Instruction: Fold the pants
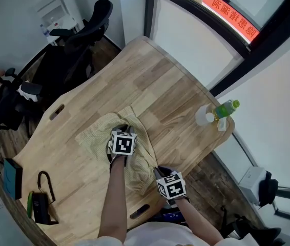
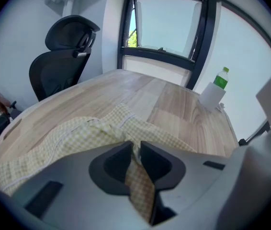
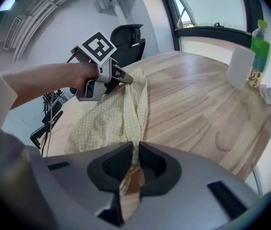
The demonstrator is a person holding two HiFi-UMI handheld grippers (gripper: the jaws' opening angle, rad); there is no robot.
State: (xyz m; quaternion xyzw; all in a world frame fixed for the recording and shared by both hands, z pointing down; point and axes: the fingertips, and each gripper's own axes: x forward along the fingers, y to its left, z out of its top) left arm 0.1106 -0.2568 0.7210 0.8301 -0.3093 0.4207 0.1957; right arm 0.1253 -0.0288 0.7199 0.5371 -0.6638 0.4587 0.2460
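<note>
Both grippers pinch the checked pants

The left gripper [image 2: 135, 148] and right gripper [image 3: 135, 150] each have their jaws clamped on a fold of the yellow pants [image 1: 96, 135], which lie crumpled on the wooden worktop [image 1: 150, 81] by its near edge.

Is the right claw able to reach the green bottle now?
Probably, but not right away. Only bare table lies between the right claw and the green bottle, with a white cup beside it. But the claw is clamped on the pants and would need to let go first.
</note>
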